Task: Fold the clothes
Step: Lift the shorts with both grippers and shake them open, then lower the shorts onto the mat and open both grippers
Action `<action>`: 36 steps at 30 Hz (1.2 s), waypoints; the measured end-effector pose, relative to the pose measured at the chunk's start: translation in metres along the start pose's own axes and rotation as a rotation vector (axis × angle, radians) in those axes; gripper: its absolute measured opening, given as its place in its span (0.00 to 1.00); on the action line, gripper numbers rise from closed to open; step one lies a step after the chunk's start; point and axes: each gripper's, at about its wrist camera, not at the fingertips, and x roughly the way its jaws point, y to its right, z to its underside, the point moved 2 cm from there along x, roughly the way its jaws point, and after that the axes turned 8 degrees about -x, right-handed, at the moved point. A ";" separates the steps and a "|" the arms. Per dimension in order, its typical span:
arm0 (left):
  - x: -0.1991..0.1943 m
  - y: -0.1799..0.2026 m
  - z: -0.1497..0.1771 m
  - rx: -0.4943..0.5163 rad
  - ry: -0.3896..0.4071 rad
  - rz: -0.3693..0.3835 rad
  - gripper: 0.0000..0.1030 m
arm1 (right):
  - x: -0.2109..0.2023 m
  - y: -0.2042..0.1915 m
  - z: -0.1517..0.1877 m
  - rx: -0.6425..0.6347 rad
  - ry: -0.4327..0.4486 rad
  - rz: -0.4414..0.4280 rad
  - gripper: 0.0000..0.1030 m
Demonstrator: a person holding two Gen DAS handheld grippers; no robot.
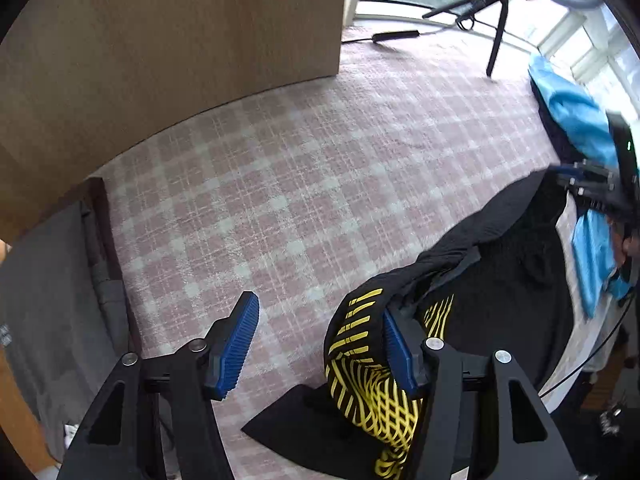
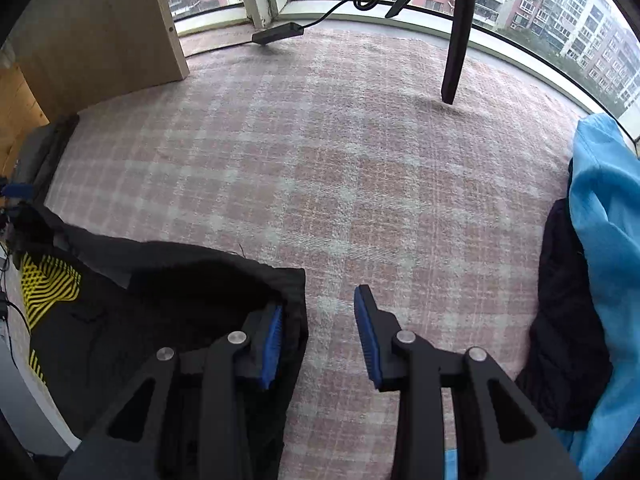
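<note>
The left gripper [image 1: 320, 340] has its jaws spread wide, holding nothing; a black garment with yellow stripes [image 1: 360, 352] is draped over its right finger and trails down onto the pink checked carpet [image 1: 280, 184]; the right gripper [image 2: 318, 336] is likewise wide open, its left finger touching the garment's black edge; a blue garment [image 2: 608, 208] lies heaped at the right over dark cloth.
</note>
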 end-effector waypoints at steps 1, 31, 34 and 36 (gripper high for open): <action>0.004 -0.004 -0.005 -0.018 -0.020 -0.020 0.56 | 0.002 0.002 0.000 -0.005 -0.016 -0.006 0.33; 0.035 0.047 0.004 -0.144 -0.130 -0.184 0.57 | 0.020 -0.009 -0.066 -0.161 0.064 -0.058 0.43; 0.036 0.042 0.007 -0.144 -0.135 -0.165 0.26 | 0.028 -0.013 -0.072 -0.185 0.052 -0.081 0.43; 0.032 0.036 0.009 -0.152 -0.127 -0.139 0.15 | 0.033 -0.015 -0.074 -0.199 0.040 -0.097 0.43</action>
